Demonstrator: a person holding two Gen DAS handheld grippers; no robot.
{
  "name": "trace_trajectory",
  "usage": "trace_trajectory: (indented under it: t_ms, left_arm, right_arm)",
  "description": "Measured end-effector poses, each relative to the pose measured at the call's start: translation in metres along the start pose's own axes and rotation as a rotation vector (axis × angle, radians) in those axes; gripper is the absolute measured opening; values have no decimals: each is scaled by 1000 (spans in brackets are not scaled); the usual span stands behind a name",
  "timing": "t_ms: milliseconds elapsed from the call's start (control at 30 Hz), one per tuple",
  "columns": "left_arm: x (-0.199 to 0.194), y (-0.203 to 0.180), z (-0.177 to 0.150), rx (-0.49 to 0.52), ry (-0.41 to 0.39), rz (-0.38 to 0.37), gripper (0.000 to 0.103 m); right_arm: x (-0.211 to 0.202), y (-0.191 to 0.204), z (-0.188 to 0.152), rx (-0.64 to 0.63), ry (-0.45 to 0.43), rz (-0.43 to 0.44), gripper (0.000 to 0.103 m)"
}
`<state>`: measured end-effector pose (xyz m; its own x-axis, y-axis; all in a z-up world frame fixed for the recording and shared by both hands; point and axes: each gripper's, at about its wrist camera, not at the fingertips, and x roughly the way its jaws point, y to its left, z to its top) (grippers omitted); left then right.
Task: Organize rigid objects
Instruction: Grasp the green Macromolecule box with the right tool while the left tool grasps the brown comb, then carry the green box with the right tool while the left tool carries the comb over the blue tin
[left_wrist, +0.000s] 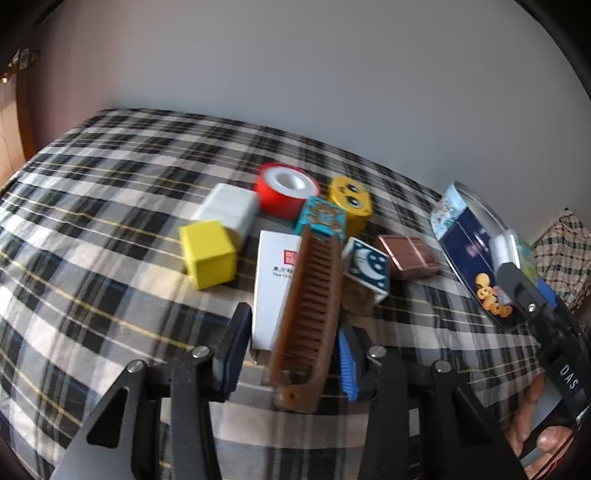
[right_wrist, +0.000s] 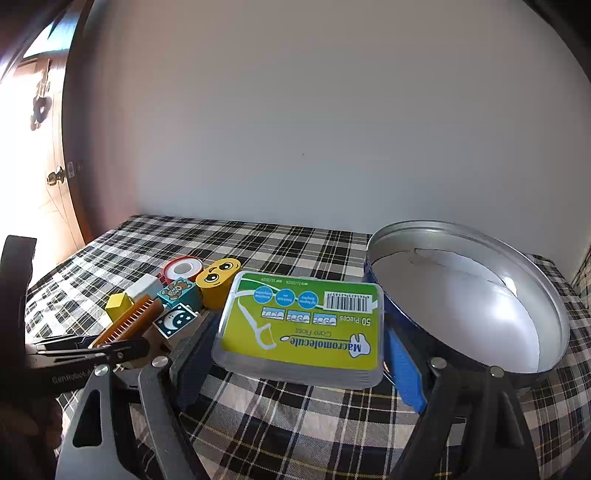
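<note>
Brown comb (left_wrist: 312, 314), lower centre of the left wrist view: lies between the left gripper (left_wrist: 293, 350) fingers, which stand apart from it, not pressing. Floss box (right_wrist: 301, 326), green-yellow label, centre of the right wrist view: clamped between the right gripper (right_wrist: 295, 354) fingers, just left of the round tin (right_wrist: 517, 280). Checked cloth (left_wrist: 110, 221) beneath; blocks and red tape roll (left_wrist: 286, 190) cluster beyond the comb.

A checked tablecloth (left_wrist: 110, 229) carries blocks (left_wrist: 208, 254), a tape roll (left_wrist: 286, 190) and a white box (left_wrist: 273, 291) ahead of the claw.
</note>
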<state>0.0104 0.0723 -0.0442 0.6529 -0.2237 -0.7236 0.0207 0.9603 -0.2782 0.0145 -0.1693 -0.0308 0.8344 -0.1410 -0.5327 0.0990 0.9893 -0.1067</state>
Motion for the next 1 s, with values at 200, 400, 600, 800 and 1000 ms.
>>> trace_trajectory:
  t_ms: [200,400,600,800,1000]
  left_arm:
    - [-15,5,1,22,-53,-8,42]
    - [-16,3,2,44,-52,-32,42]
    - [-13,1,-4,53,-36,-1,44]
    - [-21,-7,-1,138,-100,91,42]
    - [-15,0,1,102,-67,36,37]
  right_arm:
    - [-9,-7,2,39,-48,-6,85]
    - [-9,-9,2,50,-59,-13,85]
    - [-8,-5,1,29,-49,-13,85]
    - [-7,-6,1,29,-44,-6,85]
    - [-7,-5,0,27,-41,-8,85]
